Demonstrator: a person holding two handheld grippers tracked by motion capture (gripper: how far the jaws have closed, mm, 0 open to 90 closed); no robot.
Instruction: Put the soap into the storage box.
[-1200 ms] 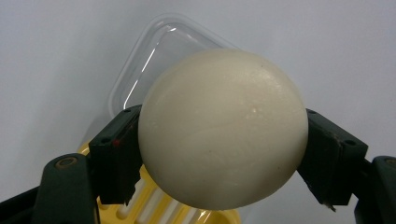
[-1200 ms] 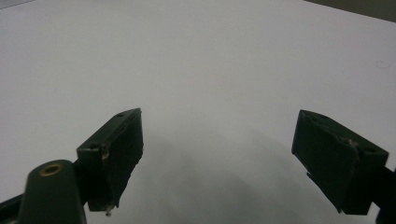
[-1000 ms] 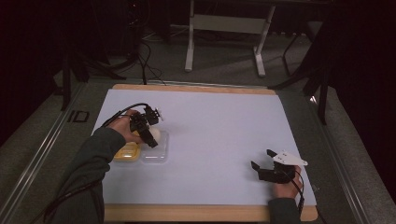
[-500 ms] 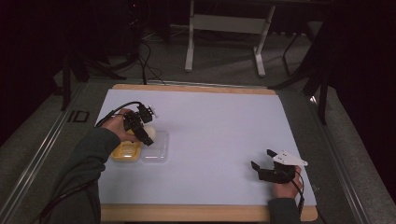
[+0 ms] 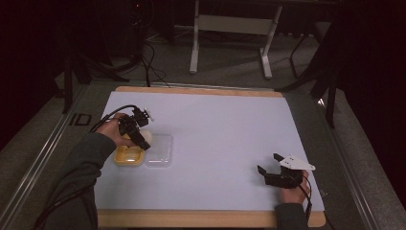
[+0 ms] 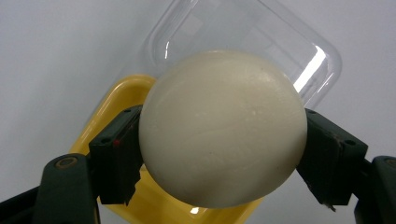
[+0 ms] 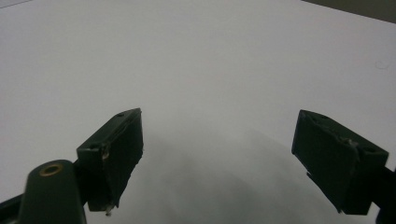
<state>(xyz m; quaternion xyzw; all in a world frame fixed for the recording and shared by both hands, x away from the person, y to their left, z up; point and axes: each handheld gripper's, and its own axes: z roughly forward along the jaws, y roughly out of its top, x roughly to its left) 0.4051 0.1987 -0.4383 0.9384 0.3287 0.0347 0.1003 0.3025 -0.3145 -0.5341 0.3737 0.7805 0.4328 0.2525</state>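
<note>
My left gripper (image 5: pixel 142 139) is shut on a cream-white ball (image 6: pixel 223 128), its two black pads pressing the ball's sides. The ball (image 5: pixel 146 137) hangs just above a small yellow tray (image 5: pixel 128 155) and the clear plastic lid (image 5: pixel 159 151) that lies beside it on the white table sheet (image 5: pixel 215 129). In the left gripper view the yellow tray (image 6: pixel 114 109) and the clear lid (image 6: pixel 261 37) show behind the ball. My right gripper (image 5: pixel 269 164) rests low near the table's front right, open, with nothing between its jaws (image 7: pixel 219 158).
The white sheet (image 7: pixel 196 56) covers a wooden-edged table (image 5: pixel 201 90). Metal rails run along both sides. A white stand (image 5: pixel 232 28) and cables (image 5: pixel 148 57) sit on the dark floor beyond the far edge.
My left gripper, with the ball in it, has drawn back up and slightly left from the tray. The right gripper has stayed where it was.
</note>
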